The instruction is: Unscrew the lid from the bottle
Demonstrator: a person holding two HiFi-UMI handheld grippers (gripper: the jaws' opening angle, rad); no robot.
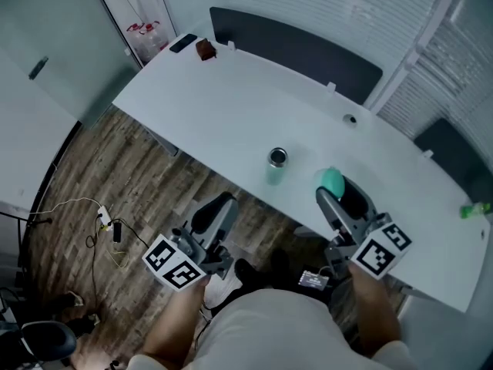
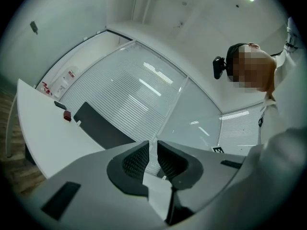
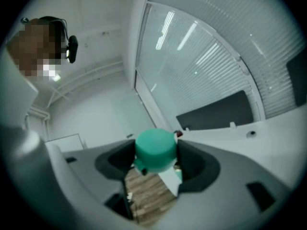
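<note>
While my right gripper (image 3: 153, 157) clamps the green lid (image 1: 332, 180) by its sides, the open bottle (image 1: 276, 166) stands on the desk (image 1: 231, 106). Left gripper (image 2: 152, 159) closed, empty. I judge the bottle light, tippy, slick: hold mid-body.

Green lid (image 3: 154, 150), white table (image 1: 254, 106), brown wood-grain floor (image 1: 115, 176).

Smooth matt plastic lid (image 3: 154, 150)

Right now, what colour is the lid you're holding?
Teal green; the round plastic lid shows best in the right gripper view.
</note>
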